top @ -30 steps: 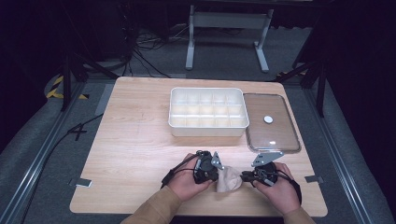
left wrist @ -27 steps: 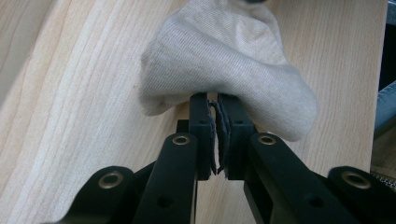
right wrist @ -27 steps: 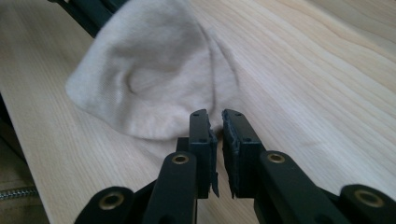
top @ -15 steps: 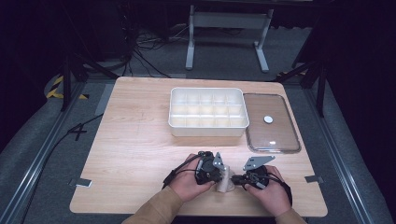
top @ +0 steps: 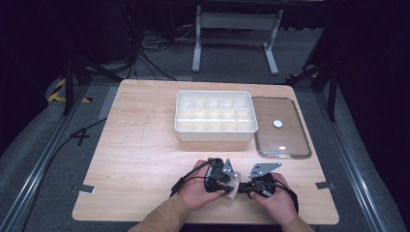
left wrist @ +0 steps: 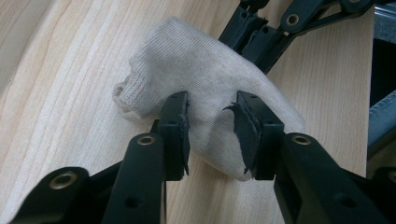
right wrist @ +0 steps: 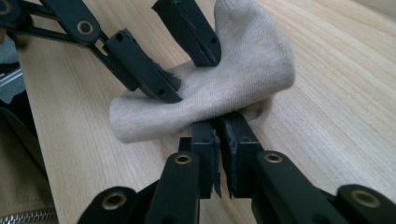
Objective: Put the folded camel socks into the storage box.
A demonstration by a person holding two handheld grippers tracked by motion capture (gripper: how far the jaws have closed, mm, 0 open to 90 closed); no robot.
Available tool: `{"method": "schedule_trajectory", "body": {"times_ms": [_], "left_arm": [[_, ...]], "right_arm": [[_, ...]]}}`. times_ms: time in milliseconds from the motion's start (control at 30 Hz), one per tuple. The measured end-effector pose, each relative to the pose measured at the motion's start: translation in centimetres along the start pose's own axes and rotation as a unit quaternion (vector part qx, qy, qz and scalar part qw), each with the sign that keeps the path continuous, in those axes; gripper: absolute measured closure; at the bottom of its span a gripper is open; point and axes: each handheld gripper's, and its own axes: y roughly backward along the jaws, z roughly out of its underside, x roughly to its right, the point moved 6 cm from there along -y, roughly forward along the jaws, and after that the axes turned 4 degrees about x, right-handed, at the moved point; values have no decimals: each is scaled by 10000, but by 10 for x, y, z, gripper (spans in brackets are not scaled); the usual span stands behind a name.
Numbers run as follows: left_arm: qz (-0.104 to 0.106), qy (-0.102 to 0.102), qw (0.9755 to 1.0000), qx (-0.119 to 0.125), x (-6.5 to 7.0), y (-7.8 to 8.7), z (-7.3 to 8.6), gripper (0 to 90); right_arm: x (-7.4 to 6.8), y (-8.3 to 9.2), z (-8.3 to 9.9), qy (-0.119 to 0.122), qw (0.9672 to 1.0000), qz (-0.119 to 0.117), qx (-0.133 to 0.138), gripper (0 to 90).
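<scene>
The beige sock (top: 232, 185) lies bunched near the table's (top: 145, 159) near edge, between both tools. The right tool (right wrist: 219, 135) pinches a fold of it. The left tool (left wrist: 210, 126) has just been opening; its pads straddle the cloth without pressing.

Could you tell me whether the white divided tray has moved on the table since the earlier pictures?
No. In the high view the white divided tray sits in the same spot, its right end close beside the clear lid, as before.
</scene>
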Motion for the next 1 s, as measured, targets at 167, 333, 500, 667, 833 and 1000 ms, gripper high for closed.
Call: {"method": "schedule_trajectory", "body": {"times_ms": [167,333,500,667,833,1000], "left_arm": [[-10,5,10000,-37,0,1,0,619],[-34,19,10000,-24,0,0,-1,618],[3,27,10000,-68,1,0,-1,606],[39,32,10000,-40,0,0,0,599],[97,85,9999,-7,1,0,1,583],[161,52,9999,-30,0,0,2,525]], "right_arm": [[3,16,-6,74,9999,80,-49,787],[3,38,-22,28,9985,162,516,790],[-6,29,-27,134,9976,29,675,788],[-7,17,-22,240,9973,-189,660,759],[-1,13,-18,206,9977,-79,633,750],[3,9,-11,284,9989,-14,379,717]]}}
